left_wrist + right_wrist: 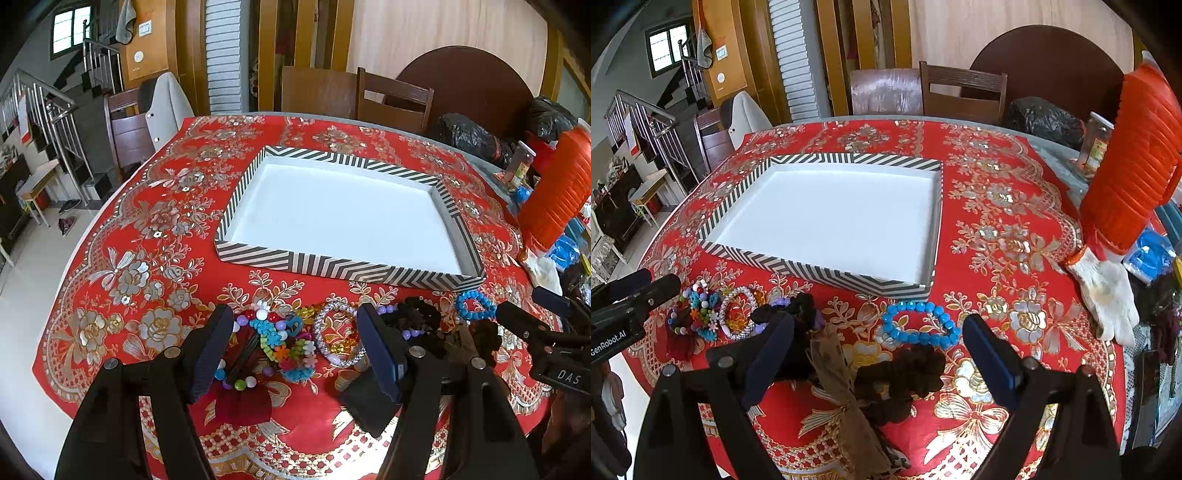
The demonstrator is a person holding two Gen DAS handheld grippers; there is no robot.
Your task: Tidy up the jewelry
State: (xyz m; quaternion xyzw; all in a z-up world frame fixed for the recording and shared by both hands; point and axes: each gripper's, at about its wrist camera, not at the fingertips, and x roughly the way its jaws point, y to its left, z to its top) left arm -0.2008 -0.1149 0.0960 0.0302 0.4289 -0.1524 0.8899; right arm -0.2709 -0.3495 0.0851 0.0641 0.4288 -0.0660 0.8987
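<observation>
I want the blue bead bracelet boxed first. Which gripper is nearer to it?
Right. The right gripper hangs open just short of the blue bead bracelet, which lies between its fingers' lines. The left gripper is open over the colourful pile, off to the bracelet's left.

Wood-panelled walls (424,33). Staircase (48,107) with steel rails at left, a daylit window (70,27) above it. Pale tiled floor (29,280). Wooden chairs (964,92) behind the counter (122,236), which wears a red floral cloth.

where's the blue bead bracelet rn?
On the tablecloth, just in front of the striped tray's near right corner: blue bead bracelet lies beyond the brown scrunchie.
</observation>
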